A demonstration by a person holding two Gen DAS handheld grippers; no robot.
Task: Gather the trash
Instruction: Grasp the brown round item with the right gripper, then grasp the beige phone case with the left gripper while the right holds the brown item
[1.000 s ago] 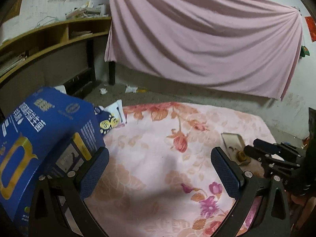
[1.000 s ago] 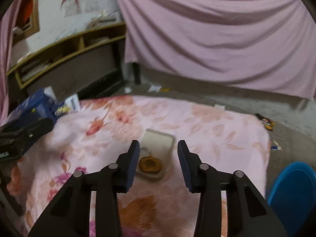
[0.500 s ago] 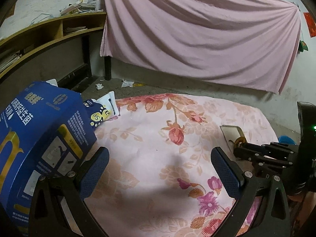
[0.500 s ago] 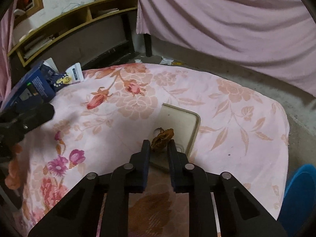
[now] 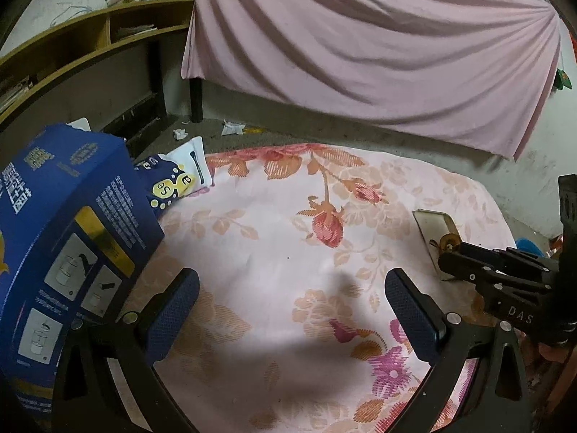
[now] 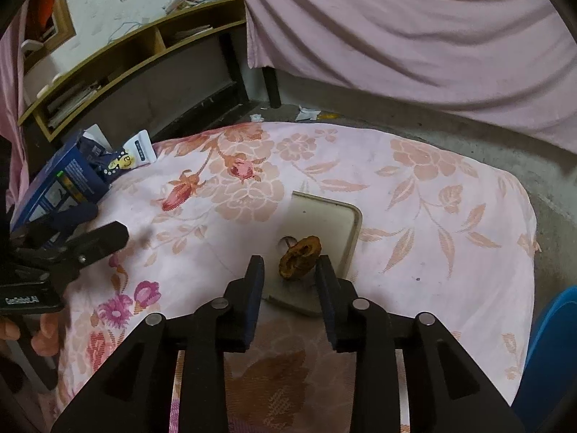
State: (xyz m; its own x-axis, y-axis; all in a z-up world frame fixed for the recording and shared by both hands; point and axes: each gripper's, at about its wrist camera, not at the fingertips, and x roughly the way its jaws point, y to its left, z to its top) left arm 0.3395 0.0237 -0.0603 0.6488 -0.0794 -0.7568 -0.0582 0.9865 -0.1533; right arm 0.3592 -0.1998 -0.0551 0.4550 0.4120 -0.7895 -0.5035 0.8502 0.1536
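A pink sheet [image 6: 414, 36] hangs across the back of the room, and beside it a wooden shelf unit [image 6: 119, 57] with papers and books runs along the wall. In front of them a table draped in a pink floral cloth [image 6: 432, 198] fills most of both views, with grey floor beyond it where a few paper scraps [image 5: 232, 128] lie. At the table's far left corner stands a tall blue carton [image 5: 61, 238], with a blue-and-white pouch [image 5: 180, 176] lying just behind it. A blue bin [image 6: 551, 353] shows at the right edge of the right wrist view, below the table's edge. Near the right side of the table lies a shallow beige tray [image 6: 324, 216], and on its near end sits the piece of trash, a brown shrivelled fruit peel [image 6: 300, 257]. The right gripper [image 6: 290, 270] points down at the tray with the peel between its fingertips; its jaws are opening, the peel lies against the right pad while a clear gap shows at the left one. The left gripper [image 5: 292, 292] hovers over the bare cloth near the carton, its jaws wide apart with nothing between them. A hand [image 6: 43, 335] holds its handle.
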